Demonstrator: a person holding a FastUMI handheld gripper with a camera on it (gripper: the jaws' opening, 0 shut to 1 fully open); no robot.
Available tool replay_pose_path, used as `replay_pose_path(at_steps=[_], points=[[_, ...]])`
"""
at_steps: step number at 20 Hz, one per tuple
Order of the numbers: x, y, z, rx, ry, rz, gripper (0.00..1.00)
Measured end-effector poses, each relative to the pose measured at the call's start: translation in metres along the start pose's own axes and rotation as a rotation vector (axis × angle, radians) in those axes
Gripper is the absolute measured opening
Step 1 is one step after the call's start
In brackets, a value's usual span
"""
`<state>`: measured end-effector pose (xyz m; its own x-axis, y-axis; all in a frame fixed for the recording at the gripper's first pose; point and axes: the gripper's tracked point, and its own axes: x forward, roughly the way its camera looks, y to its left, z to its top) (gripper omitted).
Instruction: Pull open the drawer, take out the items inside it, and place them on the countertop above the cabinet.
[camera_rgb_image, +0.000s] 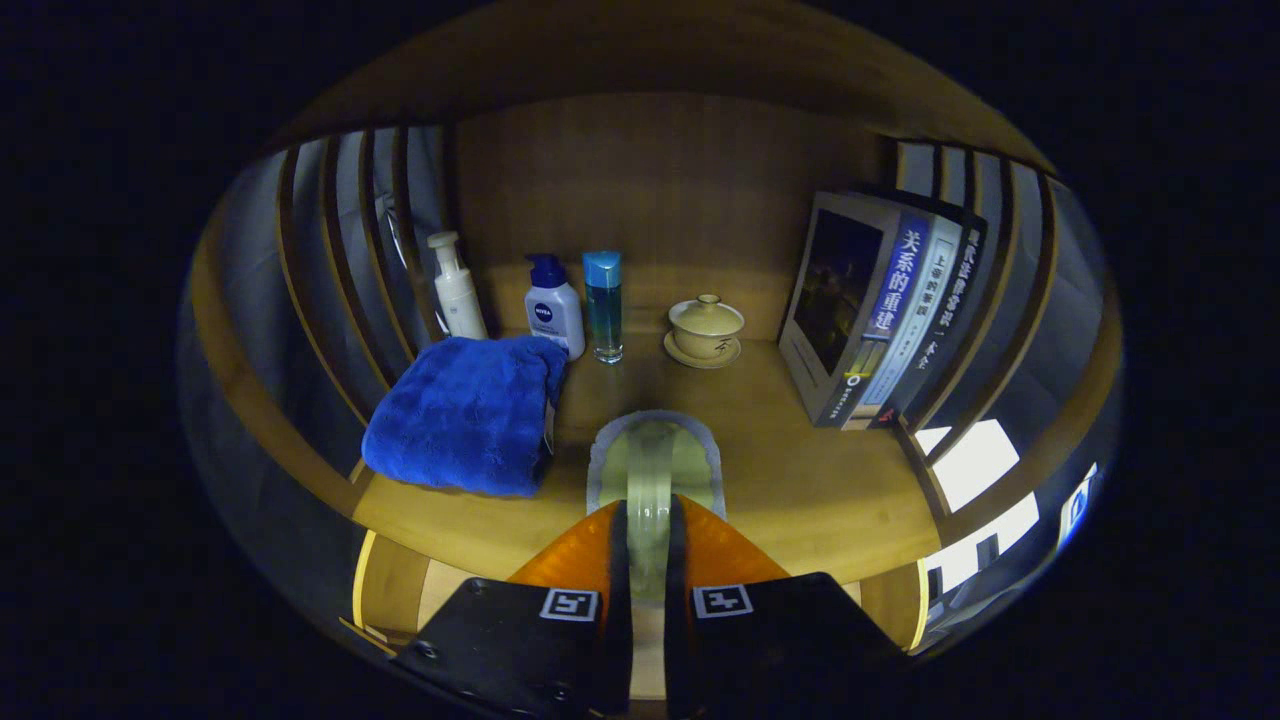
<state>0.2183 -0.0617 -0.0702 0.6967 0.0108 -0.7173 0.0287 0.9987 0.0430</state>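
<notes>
Orange gripper fingers (600, 560) pinch a pale green translucent cup (655, 470) over the wooden countertop's (800, 480) front edge, beside a folded blue towel (465, 410); placement appears underway, and next likely calls for lowering and releasing.

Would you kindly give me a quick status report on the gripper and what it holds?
Gripper shut on a pale green plate, held edge-on over the countertop. Blue towel beside it, bottles, lidded cup and books beyond. Nothing directly ahead.

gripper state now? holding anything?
Gripper: closed on a pale green plate, held edge-on over the countertop.
</notes>
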Motion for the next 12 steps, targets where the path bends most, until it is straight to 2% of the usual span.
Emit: replay_pose_path(at_steps=[6,12], points=[[0.026,-0.005,-0.006,0.005,0.078,-0.026,0.21],[0.041,-0.007,-0.016,0.062,0.110,-0.021,0.22]])
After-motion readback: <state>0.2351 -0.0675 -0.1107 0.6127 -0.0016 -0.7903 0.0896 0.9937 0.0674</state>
